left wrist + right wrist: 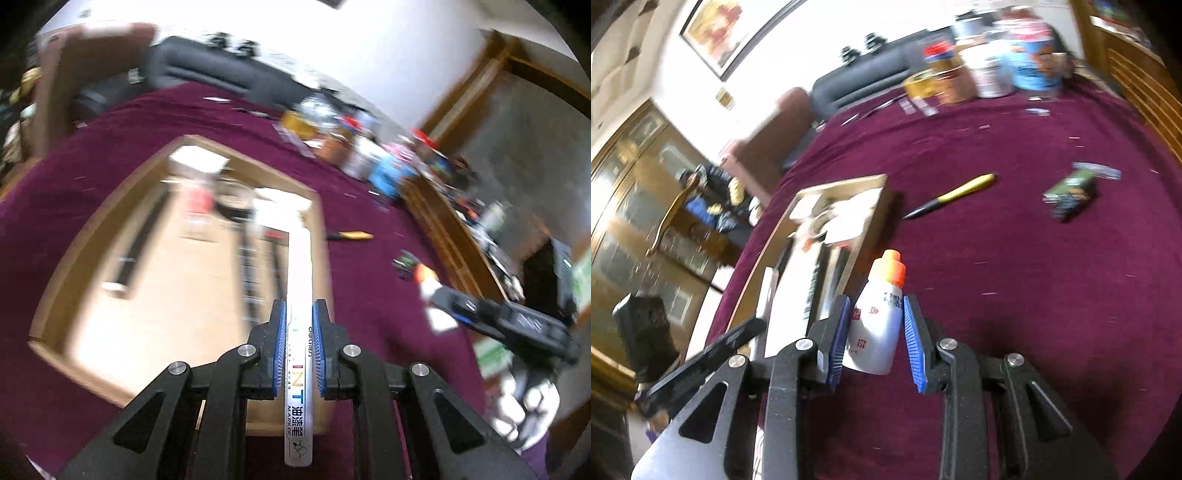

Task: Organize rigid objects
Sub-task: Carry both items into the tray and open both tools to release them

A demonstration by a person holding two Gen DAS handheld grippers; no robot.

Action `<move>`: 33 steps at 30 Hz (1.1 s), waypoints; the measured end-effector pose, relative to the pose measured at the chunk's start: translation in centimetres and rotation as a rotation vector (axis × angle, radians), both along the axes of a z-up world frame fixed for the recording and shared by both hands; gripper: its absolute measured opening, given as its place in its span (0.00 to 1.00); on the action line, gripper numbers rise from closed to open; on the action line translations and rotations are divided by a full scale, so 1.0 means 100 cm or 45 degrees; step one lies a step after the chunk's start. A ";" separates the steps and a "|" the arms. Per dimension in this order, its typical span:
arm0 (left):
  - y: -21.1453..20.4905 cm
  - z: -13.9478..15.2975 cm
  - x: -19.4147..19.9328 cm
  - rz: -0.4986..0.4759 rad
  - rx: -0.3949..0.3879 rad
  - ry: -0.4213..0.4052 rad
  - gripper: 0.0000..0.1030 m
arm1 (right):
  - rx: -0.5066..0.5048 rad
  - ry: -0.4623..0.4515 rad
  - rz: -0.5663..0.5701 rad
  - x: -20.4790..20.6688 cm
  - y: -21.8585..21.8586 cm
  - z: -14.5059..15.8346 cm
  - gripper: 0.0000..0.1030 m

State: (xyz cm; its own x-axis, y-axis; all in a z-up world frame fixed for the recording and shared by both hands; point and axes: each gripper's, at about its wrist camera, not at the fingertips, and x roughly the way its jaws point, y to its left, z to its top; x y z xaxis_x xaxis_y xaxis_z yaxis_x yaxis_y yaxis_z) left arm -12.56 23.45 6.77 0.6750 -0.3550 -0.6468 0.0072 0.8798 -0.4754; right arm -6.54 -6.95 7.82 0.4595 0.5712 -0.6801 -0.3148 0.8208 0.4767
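Your left tool [299, 314] is clenched on a white paint marker [300, 332]. The marker lies lengthwise between the blue pads [281, 332], with printed lettering along its barrel, and its far end reaches out over the shallow wooden tray [110, 206]. The marker is carried in the air above the tray's right-hand wall, not resting on anything.

Your right tool [875, 306] grasps a small white bottle [877, 325] with an orange cap [894, 267]. The bottle sits tilted between the pads, cap pointing away from you, and it is lifted clear of the maroon cloth that covers the counter [1015, 314]. In the left wrist view the same bottle and the right tool appear off to the right, beyond the tray.

The tray lies on the cloth toward the counter's left side as the right wrist view shows it. It already holds several things: long dark items lying lengthwise and some white and red pieces at the far end, all too blurred to name.

A yellow-handled pen [953, 194] with a dark tip lies on the cloth just beside the tray's far right corner. A small dark green box [1071, 192] lies farther right, well apart from the tray. Along the counter's far edge stands a cluster of jars, tubs and a roll of tape [923, 83], blurred. Both views are smeared.
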 end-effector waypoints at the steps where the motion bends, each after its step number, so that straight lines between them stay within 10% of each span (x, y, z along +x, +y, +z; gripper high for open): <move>1: 0.009 -0.003 0.002 0.026 0.009 0.015 0.11 | -0.003 0.005 0.029 0.000 0.013 -0.002 0.26; 23: 0.073 -0.047 0.034 0.193 -0.051 0.117 0.11 | -0.225 0.101 0.319 0.035 0.183 -0.058 0.27; 33: 0.060 -0.023 0.007 0.249 0.016 0.076 0.58 | -0.208 0.005 0.303 0.026 0.165 -0.051 0.29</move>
State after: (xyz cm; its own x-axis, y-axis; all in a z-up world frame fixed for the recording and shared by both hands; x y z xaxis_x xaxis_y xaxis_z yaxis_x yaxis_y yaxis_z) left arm -11.88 29.40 4.48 0.6907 -0.2131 -0.6910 -0.1918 0.8674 -0.4592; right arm -3.93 9.54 2.70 0.3225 0.5452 -0.7738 -0.5063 0.7901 0.3456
